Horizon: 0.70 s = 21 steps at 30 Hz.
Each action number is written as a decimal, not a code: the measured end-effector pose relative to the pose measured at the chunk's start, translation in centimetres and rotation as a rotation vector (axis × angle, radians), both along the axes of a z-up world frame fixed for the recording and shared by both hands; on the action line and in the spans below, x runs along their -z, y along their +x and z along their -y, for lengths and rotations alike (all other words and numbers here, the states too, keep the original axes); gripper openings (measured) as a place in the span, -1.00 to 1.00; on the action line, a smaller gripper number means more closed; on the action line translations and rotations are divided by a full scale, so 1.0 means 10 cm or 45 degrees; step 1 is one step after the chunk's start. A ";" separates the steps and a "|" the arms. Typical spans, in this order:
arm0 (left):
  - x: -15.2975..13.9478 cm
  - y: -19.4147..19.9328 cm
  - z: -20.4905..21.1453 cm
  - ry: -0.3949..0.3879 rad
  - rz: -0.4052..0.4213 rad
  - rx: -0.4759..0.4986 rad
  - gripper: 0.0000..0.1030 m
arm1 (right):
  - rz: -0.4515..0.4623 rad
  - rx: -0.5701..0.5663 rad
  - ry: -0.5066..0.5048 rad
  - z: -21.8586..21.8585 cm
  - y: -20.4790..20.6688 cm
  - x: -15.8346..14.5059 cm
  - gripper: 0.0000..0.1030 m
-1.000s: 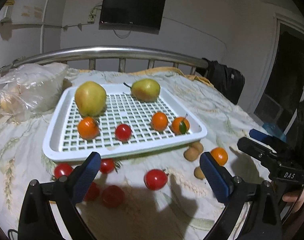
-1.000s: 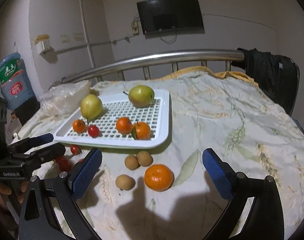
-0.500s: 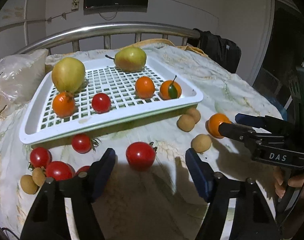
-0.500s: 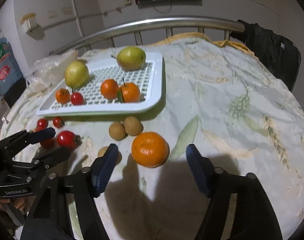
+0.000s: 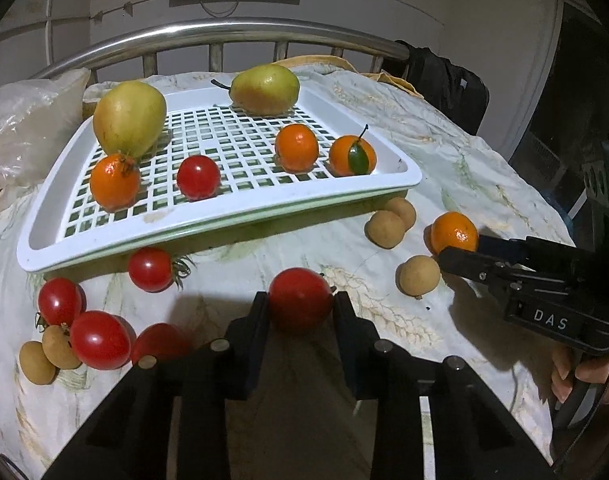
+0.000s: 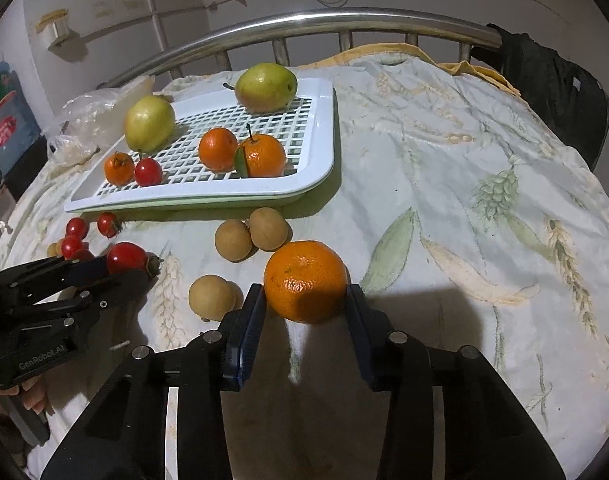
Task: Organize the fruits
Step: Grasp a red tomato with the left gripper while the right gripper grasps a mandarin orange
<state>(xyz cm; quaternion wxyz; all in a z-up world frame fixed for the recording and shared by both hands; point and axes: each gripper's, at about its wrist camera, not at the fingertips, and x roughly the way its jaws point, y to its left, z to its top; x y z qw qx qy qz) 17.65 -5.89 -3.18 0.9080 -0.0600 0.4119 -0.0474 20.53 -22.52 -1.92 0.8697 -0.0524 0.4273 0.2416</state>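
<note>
A white slotted tray (image 5: 232, 220) (image 6: 328, 136) on the bedsheet holds two pears, three oranges and a cherry tomato. My left gripper (image 5: 300, 308) is shut on a red tomato (image 5: 300, 298), which rests on the sheet in front of the tray; it also shows in the right wrist view (image 6: 126, 258). My right gripper (image 6: 306, 300) is shut on an orange (image 6: 305, 280) lying on the sheet right of the tomato; it also shows in the left wrist view (image 5: 453, 233).
Loose tomatoes (image 5: 100, 340) and brown longans (image 5: 36, 362) lie at the left front. More longans (image 6: 250, 234) sit between the tray and the orange. A plastic bag (image 5: 20, 132) lies left of the tray. A metal bed rail (image 5: 224, 36) runs behind.
Both grippers moved forward and down and closed: the left one onto the red tomato, the right one onto the orange.
</note>
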 end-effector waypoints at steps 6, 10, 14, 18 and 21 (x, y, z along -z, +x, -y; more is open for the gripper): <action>-0.03 -0.03 0.00 -0.006 0.012 0.018 -0.34 | 0.007 0.004 0.010 0.01 -0.01 -0.01 -0.25; -0.11 -0.07 -0.03 -0.026 0.040 0.027 -0.34 | 0.031 0.012 0.040 0.05 -0.02 -0.06 -0.25; -0.26 -0.12 -0.10 -0.045 0.100 0.015 -0.34 | 0.063 0.015 0.060 0.06 -0.04 -0.12 -0.25; -0.41 -0.15 -0.28 -0.068 0.162 -0.044 -0.34 | 0.092 0.018 0.085 0.08 -0.06 -0.18 -0.25; -0.48 -0.15 -0.47 -0.099 0.187 -0.104 -0.34 | 0.116 0.024 0.104 0.10 -0.08 -0.22 -0.25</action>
